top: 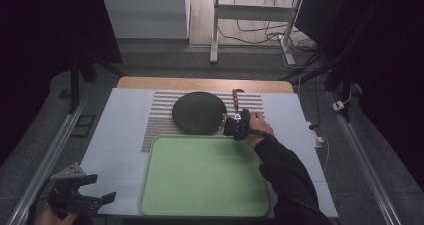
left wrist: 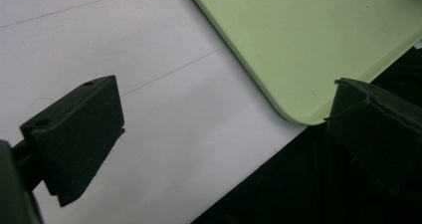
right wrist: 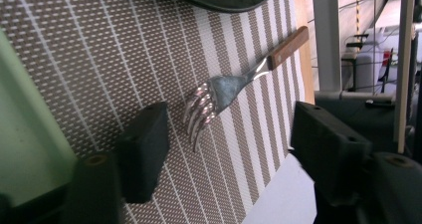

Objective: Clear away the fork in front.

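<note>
Now my right gripper (right wrist: 229, 149), jaws spread, hovers near the fork (right wrist: 219, 97) on the striped mat (right wrist: 99, 59); my left gripper (left wrist: 219, 134) hangs spread beside the green tray (left wrist: 308, 35).

The left gripper (top: 107, 197) sits at seven o'clock of the high view, held low in the left hand (top: 47, 216), jaws spread wide and pointing toward three o'clock. The right gripper (top: 223, 122), held by the right hand (top: 257, 126) on a dark-sleeved forearm (top: 285, 175), points toward nine o'clock, jaws wide apart.
</note>
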Motion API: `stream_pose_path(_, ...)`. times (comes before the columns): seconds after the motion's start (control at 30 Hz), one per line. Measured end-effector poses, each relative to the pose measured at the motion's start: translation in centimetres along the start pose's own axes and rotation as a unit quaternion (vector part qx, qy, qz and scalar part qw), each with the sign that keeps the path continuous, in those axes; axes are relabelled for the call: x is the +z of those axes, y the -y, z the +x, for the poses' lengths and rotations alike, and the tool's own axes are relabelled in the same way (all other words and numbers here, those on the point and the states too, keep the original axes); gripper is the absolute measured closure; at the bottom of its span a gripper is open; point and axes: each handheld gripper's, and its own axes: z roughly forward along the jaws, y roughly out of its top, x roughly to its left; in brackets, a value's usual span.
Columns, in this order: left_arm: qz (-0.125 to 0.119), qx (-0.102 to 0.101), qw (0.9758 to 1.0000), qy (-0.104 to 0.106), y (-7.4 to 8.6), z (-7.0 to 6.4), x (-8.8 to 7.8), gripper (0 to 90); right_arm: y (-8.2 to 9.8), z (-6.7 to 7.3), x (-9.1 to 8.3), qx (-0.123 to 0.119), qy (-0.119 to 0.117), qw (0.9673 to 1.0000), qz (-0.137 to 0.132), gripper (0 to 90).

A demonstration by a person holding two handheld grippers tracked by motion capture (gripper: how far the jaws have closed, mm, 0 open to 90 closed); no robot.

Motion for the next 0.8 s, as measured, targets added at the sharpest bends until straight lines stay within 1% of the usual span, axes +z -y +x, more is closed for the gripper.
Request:
stream_pose_path(0.03, 0.000, 0.000, 1.0000, 0.000, 0.0, 0.0, 0.0, 1.2, 0.0, 0.1, 0.1, -0.006, 0.008, 1.0000, -0.001, 38.3)
stream_pose_path(0.07, 0.000, 0.000, 1.0000, -0.001, 0.0, 0.0, 0.0, 1.2, -0.1, 0.2, 0.2, -0.008, -0.002, 1.0000, 0.001, 40.6)
stream_pose_path(0.1, 0.000, 0.001, 1.0000, -0.001, 0.0, 0.0, 0.0, 1.2, -0.1, 0.2, 0.2, -0.010, -0.003, 0.9999, 0.001, 42.8)
stream_pose_path(0.13, 0.000, 0.001, 1.0000, -0.001, 0.0, 0.0, 0.0, 1.2, -0.2, 0.3, 0.2, -0.022, 0.008, 0.9997, 0.005, 44.9)
stream_pose_path(0.17, 0.000, 0.001, 1.0000, 0.000, 0.0, 0.0, 0.0, 1.2, -0.2, 0.4, 0.4, -0.023, -0.001, 0.9997, 0.000, 47.6)
stream_pose_path(0.2, 0.000, 0.001, 1.0000, 0.000, 0.0, 0.0, 0.0, 1.2, -0.2, 0.5, 0.6, -0.029, 0.000, 0.9996, -0.003, 49.5)
stream_pose_path(0.23, 0.000, 0.000, 1.0000, -0.001, 0.0, 0.0, 0.0, 1.2, -0.2, 0.7, 0.6, -0.035, 0.010, 0.9993, 0.002, 51.6)
stream_pose_path(0.27, 0.001, 0.001, 1.0000, 0.000, 0.0, 0.0, 0.0, 1.2, -0.2, 0.7, 0.7, -0.037, 0.008, 0.9993, -0.001, 53.8)
stream_pose_path(0.3, 0.001, 0.001, 1.0000, 0.000, 0.0, 0.0, 0.0, 1.2, -0.2, 0.7, 0.8, -0.041, 0.000, 0.9992, 0.003, 56.0)
stream_pose_path(0.37, 0.001, 0.001, 1.0000, -0.001, 0.0, 0.0, 0.0, 1.2, -0.2, 0.9, 1.0, -0.050, 0.002, 0.9987, 0.008, 60.3)
stream_pose_path(0.4, 0.001, 0.001, 1.0000, -0.001, 0.0, 0.0, 0.0, 1.3, -0.2, 1.0, 1.0, -0.053, 0.008, 0.9984, 0.014, 62.3)
stream_pose_path(0.43, 0.001, 0.001, 1.0000, -0.001, 0.0, 0.0, 0.0, 1.3, -0.1, 1.0, 1.2, -0.058, 0.002, 0.9983, 0.010, 64.9)
stream_pose_path(0.47, 0.001, 0.001, 1.0000, -0.001, 0.0, 0.0, 0.0, 1.3, 0.0, 1.2, 1.4, -0.060, 0.013, 0.9981, 0.008, 67.7)
stream_pose_path(0.5, 0.002, 0.002, 1.0000, -0.001, 0.0, 0.0, 0.0, 1.3, 0.0, 1.3, 1.3, -0.066, 0.020, 0.9975, 0.017, 70.6)
stream_pose_path(0.53, 0.002, 0.002, 1.0000, -0.001, 0.0, 0.0, 0.0, 1.3, 0.0, 1.3, 1.4, -0.069, 0.017, 0.9973, 0.016, 72.5)
stream_pose_path(0.57, 0.002, 0.002, 1.0000, 0.000, 0.0, 0.0, 0.0, 1.3, 0.1, 1.4, 1.5, -0.069, 0.020, 0.9974, 0.012, 75.0)
stream_pose_path(0.6, 0.002, 0.002, 1.0000, 0.000, 0.0, 0.0, 0.0, 1.3, 0.0, 1.5, 1.5, -0.068, 0.014, 0.9974, 0.018, 78.0)
stream_pose_path(0.63, 0.002, 0.002, 1.0000, 0.000, 0.0, 0.0, 0.0, 1.3, 0.0, 1.5, 1.6, -0.070, 0.000, 0.9974, 0.018, 81.5)
stream_pose_path(0.7, 0.002, 0.003, 1.0000, 0.000, 0.0, 0.0, 0.0, 1.3, 0.0, 1.7, 1.6, -0.078, 0.002, 0.9968, 0.020, 85.9)
stream_pose_path(0.73, 0.002, 0.003, 1.0000, 0.000, 0.0, 0.0, 0.0, 1.3, 0.0, 1.8, 1.7, -0.083, 0.006, 0.9964, 0.019, 86.9)
stream_pose_path(0.77, 0.002, 0.003, 1.0000, 0.000, 0.0, 0.0, 0.0, 1.3, 0.1, 2.1, 1.6, -0.083, 0.031, 0.9959, 0.019, 87.4)
stream_pose_path(0.8, 0.002, 0.003, 1.0000, 0.000, 0.0, 0.0, 0.0, 1.3, 0.1, 2.1, 1.6, -0.085, 0.031, 0.9958, 0.017, 87.9)
